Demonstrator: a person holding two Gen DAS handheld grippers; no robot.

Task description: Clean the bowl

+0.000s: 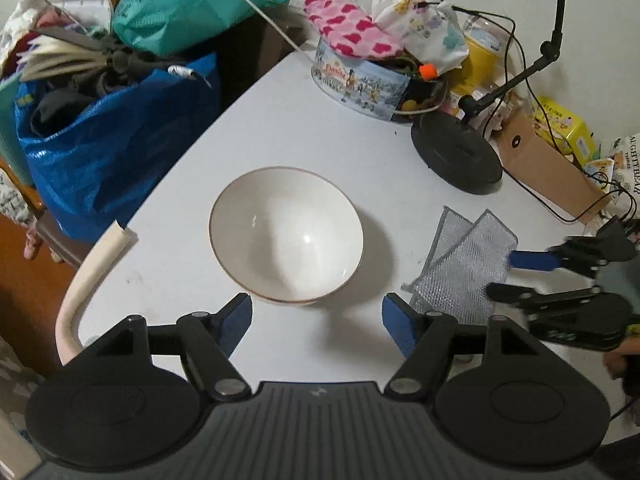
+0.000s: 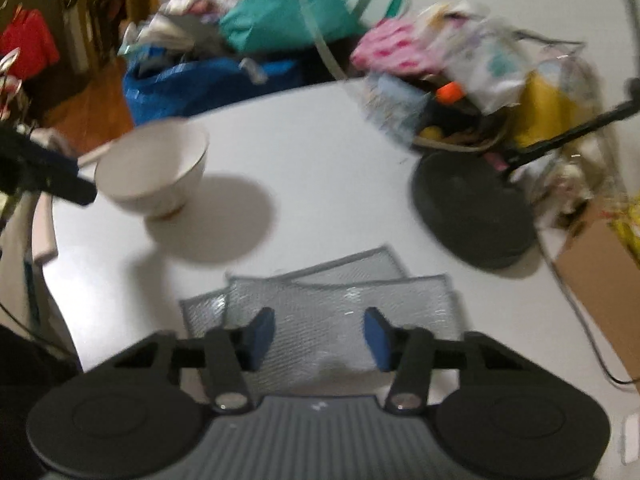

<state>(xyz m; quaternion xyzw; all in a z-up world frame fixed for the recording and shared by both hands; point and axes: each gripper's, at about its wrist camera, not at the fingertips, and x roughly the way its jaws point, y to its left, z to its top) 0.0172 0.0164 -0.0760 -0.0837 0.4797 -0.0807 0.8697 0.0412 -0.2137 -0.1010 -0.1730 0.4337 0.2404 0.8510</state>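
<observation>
An empty white bowl with a thin gold rim stands upright on the white table. My left gripper is open, its blue pads just short of the bowl's near side and touching nothing. To the bowl's right lies a folded silver mesh scouring cloth. In the blurred right wrist view the right gripper hovers low over that cloth, jaws apart, the cloth lying flat between the pads. The bowl shows at the left there. In the left wrist view the right gripper straddles the cloth's right edge.
A black round lamp base with cables stands behind the cloth. A decorated tin piled with fabric sits at the back, and a cardboard box to the right. A full blue bag stands beyond the table's padded left edge.
</observation>
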